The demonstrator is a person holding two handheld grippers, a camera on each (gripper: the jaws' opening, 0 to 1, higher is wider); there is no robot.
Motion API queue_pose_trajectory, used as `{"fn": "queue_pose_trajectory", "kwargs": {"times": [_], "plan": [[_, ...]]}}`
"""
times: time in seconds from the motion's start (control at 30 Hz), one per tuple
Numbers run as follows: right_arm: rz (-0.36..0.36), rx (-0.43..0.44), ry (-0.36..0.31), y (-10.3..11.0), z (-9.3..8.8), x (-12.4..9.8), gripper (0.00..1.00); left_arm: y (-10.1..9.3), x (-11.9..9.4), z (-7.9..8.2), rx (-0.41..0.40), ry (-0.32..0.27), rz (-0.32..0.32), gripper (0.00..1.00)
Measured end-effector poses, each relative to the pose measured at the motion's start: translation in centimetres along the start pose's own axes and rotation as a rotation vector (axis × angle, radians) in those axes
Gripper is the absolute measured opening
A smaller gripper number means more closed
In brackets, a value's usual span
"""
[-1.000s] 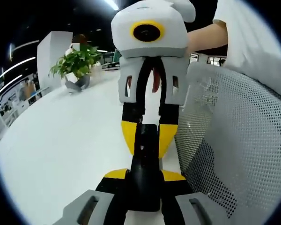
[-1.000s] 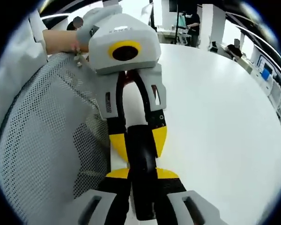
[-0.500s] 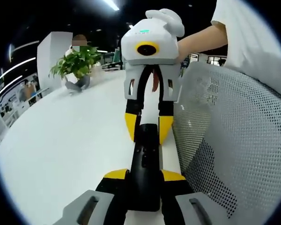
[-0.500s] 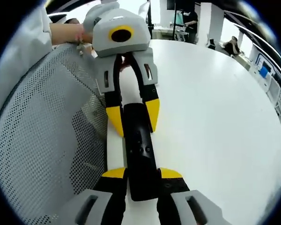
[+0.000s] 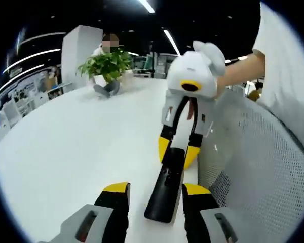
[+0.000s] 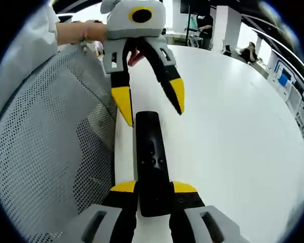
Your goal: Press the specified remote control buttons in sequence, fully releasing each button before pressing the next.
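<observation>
- Remote control [image 6: 151,167], a long black bar, lies flat on the white table [image 6: 233,126] close to its edge, with a grey mesh chair back [image 6: 45,152] just beside it.
- Right gripper [image 6: 152,195] is clenched on the near end of the remote, one yellow-tipped jaw on each long side, pinning it to the tabletop.
- Left gripper [image 6: 149,104] hangs at the far end with jaws spread wide and nothing between them; in the left gripper view its own jaws [image 5: 154,195] straddle the remote [image 5: 167,185] without touching it.
- Buttons on the remote's face are too small to tell apart.
- To press well, I judge the right grip should stay firm so the bar does not skid, while one left jaw tip comes straight down on the chosen button, then lifts fully clear.
- A potted plant [image 5: 107,68] stands well apart across the table.
</observation>
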State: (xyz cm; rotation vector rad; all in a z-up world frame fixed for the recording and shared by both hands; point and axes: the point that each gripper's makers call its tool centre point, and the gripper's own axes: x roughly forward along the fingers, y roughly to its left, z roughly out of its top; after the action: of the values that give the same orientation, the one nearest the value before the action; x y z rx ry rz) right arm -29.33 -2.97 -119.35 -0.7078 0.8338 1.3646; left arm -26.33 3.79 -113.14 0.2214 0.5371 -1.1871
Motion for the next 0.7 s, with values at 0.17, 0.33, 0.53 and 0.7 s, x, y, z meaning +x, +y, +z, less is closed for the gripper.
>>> {"fn": "queue_pose_trajectory", "kwargs": {"times": [0.17,0.33,0.53,0.7], "plan": [[0.003,0.005,-0.008,0.0,0.0,0.0,0.22,1.0,-3.4,3.7,-0.12,-0.216,0.116,0.78],[-0.004,0.008,-0.015,0.0,0.0,0.0,0.22,1.8,-8.1,8.1,-0.1,-0.536,0.304,1.0],[-0.02,0.063,-0.066,0.0,0.3,0.0,0.23,1.6,-11.5,9.5,-0.068,-0.706,0.465,1.0],[-0.01,0.141,-0.13,0.0,0.4,-0.1,0.25,0.5,-13.3,10.1,0.001,-0.79,0.589,1.0]]}}
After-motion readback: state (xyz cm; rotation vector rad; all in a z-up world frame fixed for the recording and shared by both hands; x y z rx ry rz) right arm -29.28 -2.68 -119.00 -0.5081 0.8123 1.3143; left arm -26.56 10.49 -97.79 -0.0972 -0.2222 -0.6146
